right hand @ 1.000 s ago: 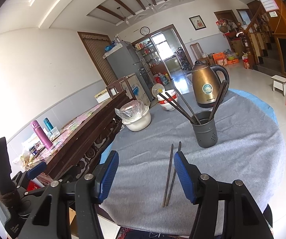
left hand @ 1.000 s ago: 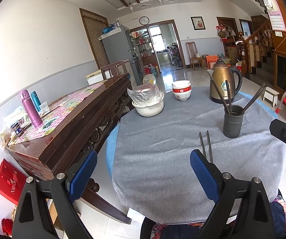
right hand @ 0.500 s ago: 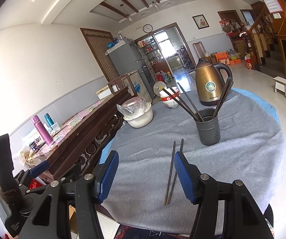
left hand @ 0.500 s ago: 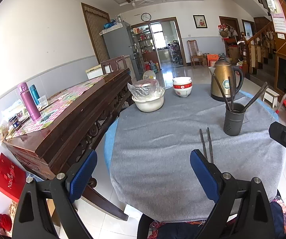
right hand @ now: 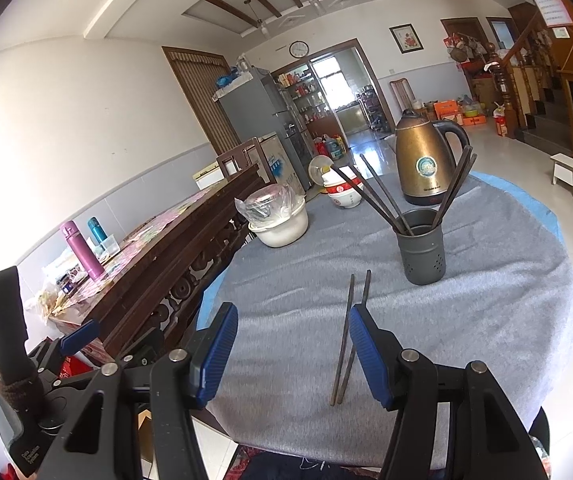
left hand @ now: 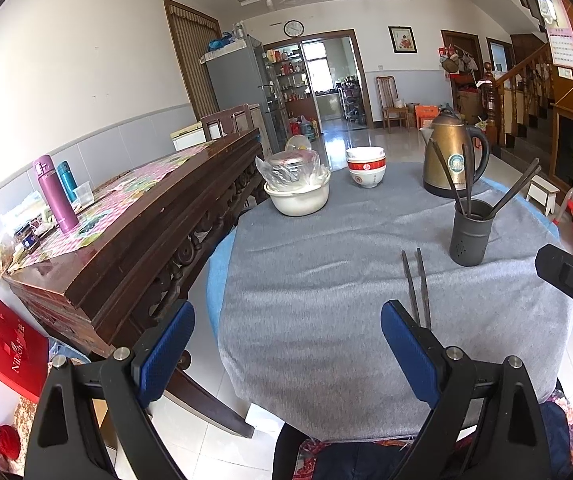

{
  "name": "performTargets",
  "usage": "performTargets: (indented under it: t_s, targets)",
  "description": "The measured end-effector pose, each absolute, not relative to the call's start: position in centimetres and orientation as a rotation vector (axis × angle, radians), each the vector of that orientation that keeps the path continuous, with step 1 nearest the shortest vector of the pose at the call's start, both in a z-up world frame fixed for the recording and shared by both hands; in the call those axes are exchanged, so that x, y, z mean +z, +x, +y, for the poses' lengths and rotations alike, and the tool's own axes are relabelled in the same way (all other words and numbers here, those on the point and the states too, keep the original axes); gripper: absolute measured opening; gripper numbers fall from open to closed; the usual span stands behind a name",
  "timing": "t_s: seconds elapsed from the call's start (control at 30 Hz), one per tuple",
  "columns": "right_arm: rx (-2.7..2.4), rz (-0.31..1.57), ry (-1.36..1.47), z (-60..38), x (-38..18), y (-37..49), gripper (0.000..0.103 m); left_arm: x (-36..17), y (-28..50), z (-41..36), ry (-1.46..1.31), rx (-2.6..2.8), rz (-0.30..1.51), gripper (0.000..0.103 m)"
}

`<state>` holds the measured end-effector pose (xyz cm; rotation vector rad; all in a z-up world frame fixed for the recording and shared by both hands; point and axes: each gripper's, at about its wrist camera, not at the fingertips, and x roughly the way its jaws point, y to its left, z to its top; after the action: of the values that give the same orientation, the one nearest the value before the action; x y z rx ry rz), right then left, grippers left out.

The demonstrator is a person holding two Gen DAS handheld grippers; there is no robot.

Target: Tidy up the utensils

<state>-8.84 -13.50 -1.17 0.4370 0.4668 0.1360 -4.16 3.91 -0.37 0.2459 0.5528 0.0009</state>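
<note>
Two dark chopsticks lie side by side on the grey tablecloth of a round table. Behind them stands a dark grey utensil holder with several chopsticks leaning in it. My right gripper hovers open over the table's near edge; the loose pair lies just inside its right finger. My left gripper is open and empty, held at the table's near left edge. The left gripper also shows at the left of the right wrist view.
A brass electric kettle, stacked red and white bowls and a white pot with a plastic-wrapped bowl stand at the table's far side. A long wooden sideboard runs along the left, carrying a purple flask.
</note>
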Motion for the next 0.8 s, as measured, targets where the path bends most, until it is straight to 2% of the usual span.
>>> performTargets:
  t_s: [0.8]
  targets:
    - [0.13,0.504,0.416,-12.89,-1.93,-8.34,0.062,-1.31,-3.91,4.22,0.244,-0.002,0.588,0.094]
